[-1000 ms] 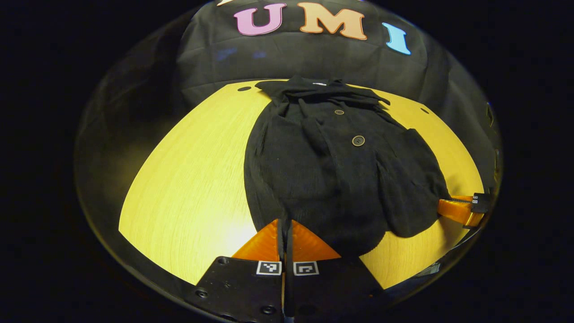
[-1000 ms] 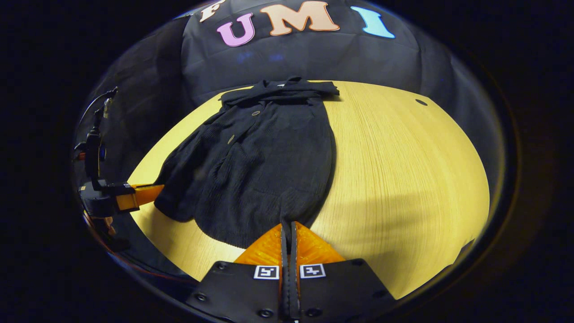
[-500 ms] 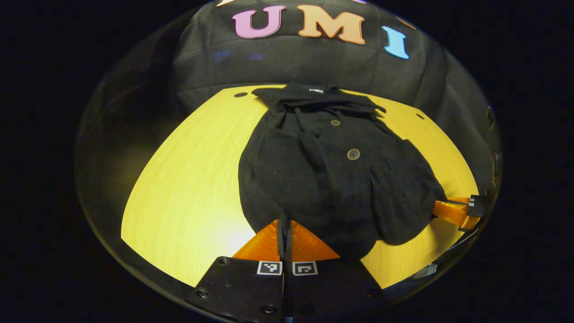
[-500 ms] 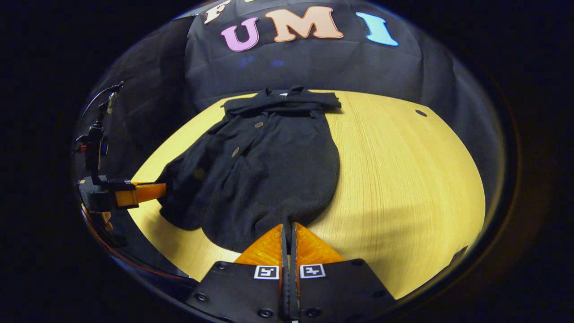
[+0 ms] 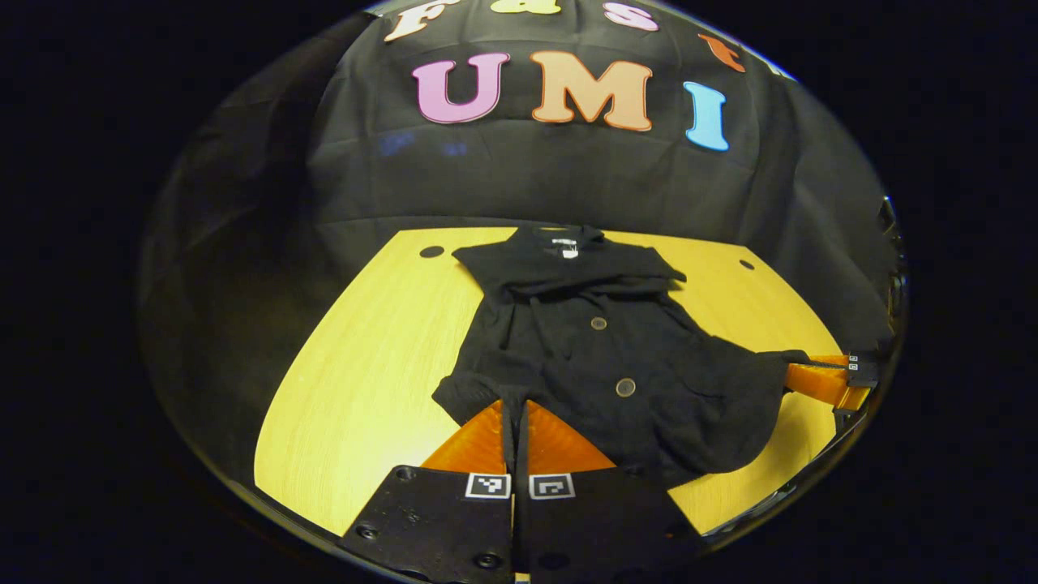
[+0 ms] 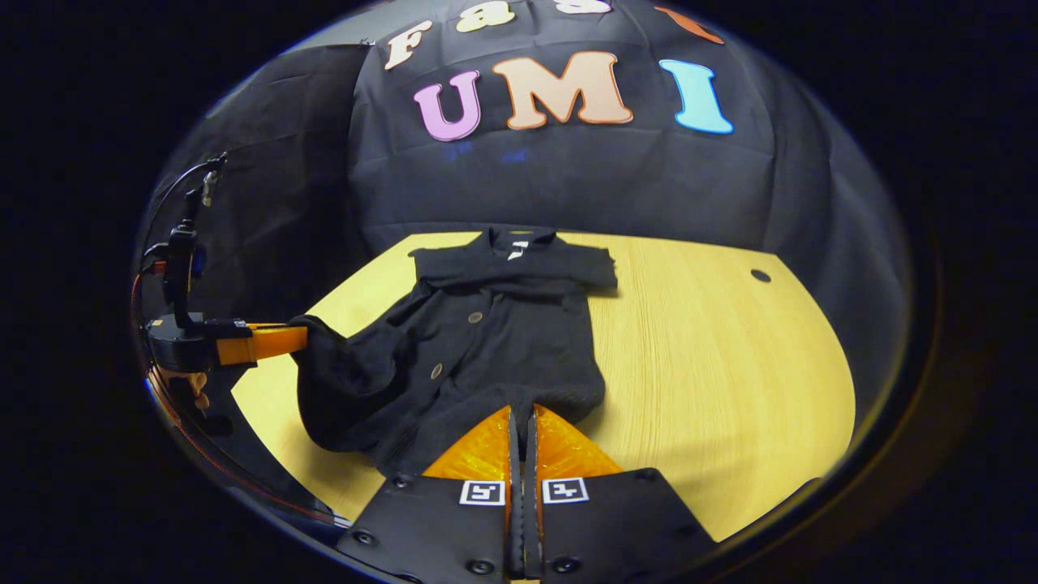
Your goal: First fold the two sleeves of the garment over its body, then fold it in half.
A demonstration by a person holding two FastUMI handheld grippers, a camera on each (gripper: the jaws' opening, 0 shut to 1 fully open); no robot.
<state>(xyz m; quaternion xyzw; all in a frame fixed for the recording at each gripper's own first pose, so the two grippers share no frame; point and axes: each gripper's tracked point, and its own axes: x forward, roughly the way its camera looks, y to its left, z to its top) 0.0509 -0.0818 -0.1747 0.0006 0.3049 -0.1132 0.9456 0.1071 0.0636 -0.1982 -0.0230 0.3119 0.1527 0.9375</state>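
A black ribbed knit garment (image 5: 600, 357) with round buttons is spread at the centre of the pale wood-grain table (image 5: 365, 389). Its lower hem is pinched between the closed orange wedge fingers of the left gripper (image 5: 514, 414) and of the right gripper (image 6: 523, 422), both at bottom centre, bunching the cloth.

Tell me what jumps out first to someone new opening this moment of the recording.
The black buttoned garment spread down the middle of the yellow wooden table, collar at the far edge, draws the eye first. Next, both pairs of orange tongs: the left tongs and the right tongs are each shut on the garment's near hem, which hangs lifted and bunched between them.
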